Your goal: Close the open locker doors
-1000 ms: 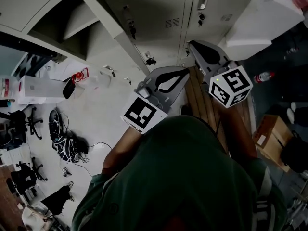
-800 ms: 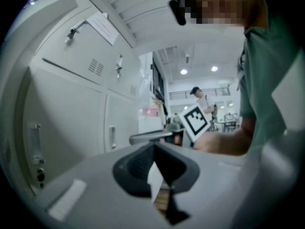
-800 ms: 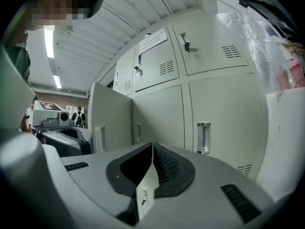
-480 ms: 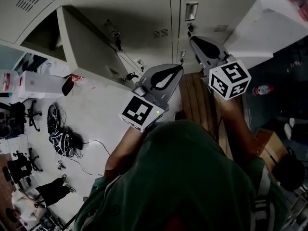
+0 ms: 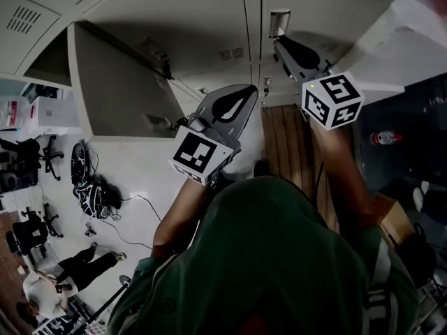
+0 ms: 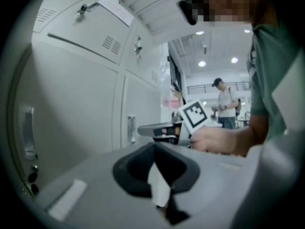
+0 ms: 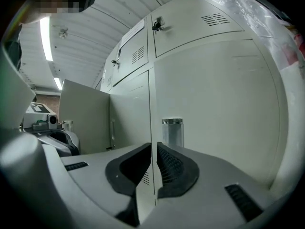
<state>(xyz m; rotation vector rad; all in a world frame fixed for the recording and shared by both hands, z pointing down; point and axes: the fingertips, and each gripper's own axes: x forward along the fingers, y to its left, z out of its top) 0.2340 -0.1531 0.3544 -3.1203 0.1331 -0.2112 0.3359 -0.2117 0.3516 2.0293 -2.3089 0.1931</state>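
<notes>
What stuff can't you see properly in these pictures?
1. Inside the open locker: head view, its door covers most, the rest is dark.
2. Floor under the person: head view, the green shirt hides it.
3. Sheet on a closed locker: left gripper view, print too blurred to read.

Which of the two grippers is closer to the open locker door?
Left. The left gripper is just right of the open door, near its free edge. The right gripper is farther right, by a closed locker's silver handle.
</notes>
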